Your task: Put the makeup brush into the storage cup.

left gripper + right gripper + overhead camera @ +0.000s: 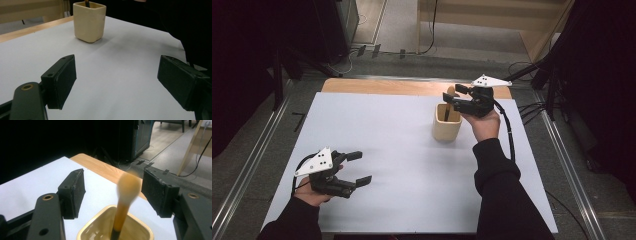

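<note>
Hovering right gripper point(113, 192), jaws apart, around blurred brush point(123, 202) standing in cream cup point(446, 125) far-right on table; centring before closing; left gripper point(358, 168) idling apart, near-left.

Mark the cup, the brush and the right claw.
cup point(88, 23), left gripper view, front wall.
brush point(128, 186), right gripper view, blurred rounded top end.
right claw point(113, 192), right gripper view, midway between open fingertips.

No readable text, label, brand, number or sign anywhere. Cream cup point(446, 125) plain, unmarked. White counter point(402, 150) sheet blank. Grey plates atop tongs carry dark dots only, no lettering.
</note>
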Demonstrator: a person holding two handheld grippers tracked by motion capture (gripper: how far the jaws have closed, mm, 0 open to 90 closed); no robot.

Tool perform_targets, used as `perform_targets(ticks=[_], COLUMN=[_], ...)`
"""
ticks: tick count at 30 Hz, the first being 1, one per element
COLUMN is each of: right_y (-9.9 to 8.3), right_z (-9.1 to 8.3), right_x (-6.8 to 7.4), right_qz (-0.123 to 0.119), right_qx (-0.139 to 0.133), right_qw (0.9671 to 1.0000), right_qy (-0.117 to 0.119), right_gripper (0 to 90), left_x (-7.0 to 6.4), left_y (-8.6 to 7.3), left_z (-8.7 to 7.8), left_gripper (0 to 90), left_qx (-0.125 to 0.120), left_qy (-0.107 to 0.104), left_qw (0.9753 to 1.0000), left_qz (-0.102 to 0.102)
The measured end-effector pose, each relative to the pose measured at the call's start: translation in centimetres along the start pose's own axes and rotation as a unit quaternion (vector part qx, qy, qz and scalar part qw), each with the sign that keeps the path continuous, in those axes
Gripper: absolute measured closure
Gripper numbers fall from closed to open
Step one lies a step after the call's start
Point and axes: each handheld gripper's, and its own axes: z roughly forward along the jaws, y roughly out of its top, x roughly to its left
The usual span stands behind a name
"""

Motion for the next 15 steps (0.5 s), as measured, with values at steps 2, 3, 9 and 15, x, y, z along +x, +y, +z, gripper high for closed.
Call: perform_targets(ticks=[2, 3, 9, 15], right_y=[0.0, -0.1, -0.5, -1.2], right_z=[-0.2, -0.3, -0.7, -1.3], right_x=[0.0, -0.1, -0.1, 0.5], right_qz=[0.002, 0.004, 0.004, -0.012], right_qx=[-0.003, -0.002, 0.002, 0.002], right_qw=[1.0000, 1.0000, 0.9999, 0.9998], right_qy=[-0.001, 0.000, 0.013, 0.016], right_gripper=[33.2, 32.4, 28.8, 28.1], left_x=[0.0, 0.0, 0.0, 0.0], left_y=[0.0, 0.0, 0.0, 0.0], left_z=[0.0, 0.0, 0.0, 0.0], left_gripper=[16.0, 16.0, 15.9, 15.9], left_qx=[0.000, -0.001, 0.000, 0.001], left_qy=[0.000, 0.000, 0.000, 0.000], left_qw=[1.0000, 1.0000, 1.0000, 1.0000], left_qz=[0.000, 0.000, -0.001, -0.001])
